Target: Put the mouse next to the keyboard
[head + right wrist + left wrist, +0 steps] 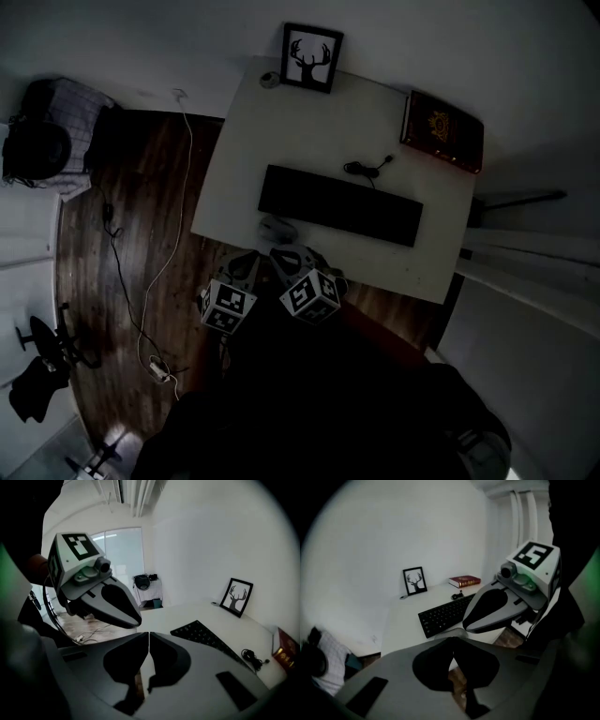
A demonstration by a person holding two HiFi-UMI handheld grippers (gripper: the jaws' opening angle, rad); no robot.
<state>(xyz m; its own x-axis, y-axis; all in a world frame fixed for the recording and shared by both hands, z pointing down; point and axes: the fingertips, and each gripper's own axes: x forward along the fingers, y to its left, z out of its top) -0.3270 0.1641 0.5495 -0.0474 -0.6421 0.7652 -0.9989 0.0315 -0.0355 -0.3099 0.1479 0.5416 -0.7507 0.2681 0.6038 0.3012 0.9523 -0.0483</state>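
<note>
A black keyboard (339, 204) lies across the middle of the white table (244, 159). A small grey mouse (277, 228) rests just in front of the keyboard's left end, close to the table's front edge. My two grippers hover side by side at that front edge, just short of the mouse. The left gripper (246, 266) is shut and holds nothing, and so is the right gripper (287, 259). In the left gripper view the closed tips (452, 641) point at the mouse (451, 632) and the keyboard (445, 615). The right gripper (148, 634) looks along the keyboard (206, 637).
A framed deer picture (311, 57) and a small round object (270, 80) stand at the table's far edge. A red book (442, 130) lies at the far right, a coiled black cable (367, 169) behind the keyboard. Cables (141, 281) trail on the wooden floor at left.
</note>
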